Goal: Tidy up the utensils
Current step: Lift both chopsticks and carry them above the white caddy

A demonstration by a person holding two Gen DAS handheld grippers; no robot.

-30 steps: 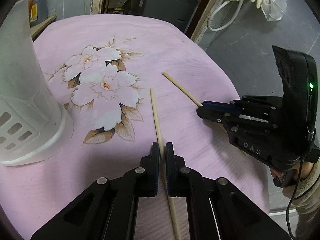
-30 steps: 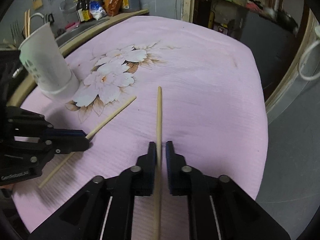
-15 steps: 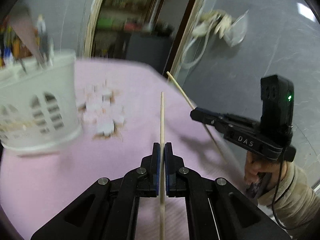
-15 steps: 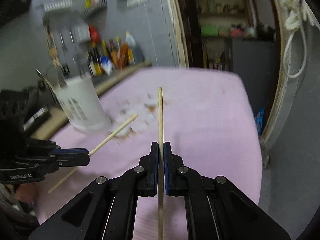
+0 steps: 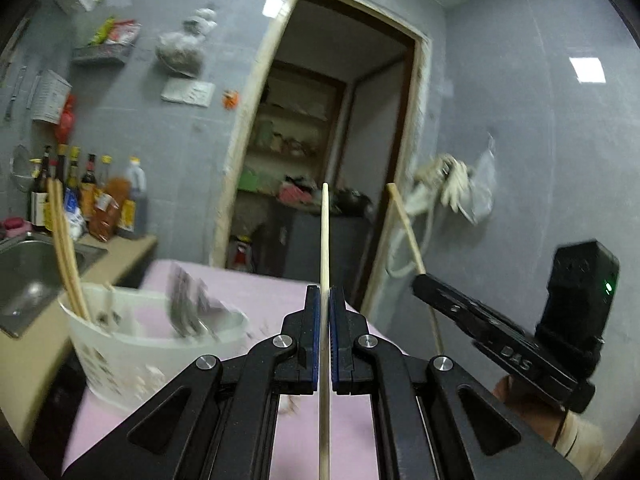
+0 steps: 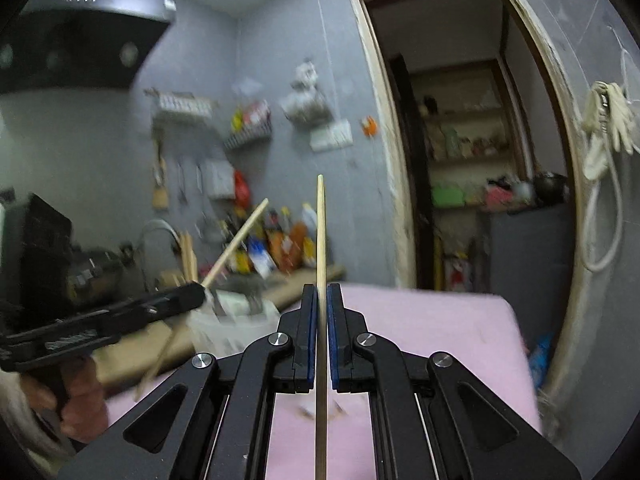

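My left gripper is shut on a wooden chopstick that points upward, lifted above the pink tablecloth. My right gripper is shut on a second chopstick, also raised and pointing up. Each gripper shows in the other's view: the right one with its chopstick, the left one with its chopstick. A white slotted utensil holder stands at the left with chopsticks and metal cutlery in it; it shows blurred in the right wrist view.
A steel sink and a counter with sauce bottles lie left of the table. An open doorway is straight behind. Gloves and a hose hang on the right wall. A range hood hangs at upper left.
Both grippers have lifted their chopsticks off the tablecloth and tilted up, so the views now face the wall and doorway. The holder has come closer to the left gripper.
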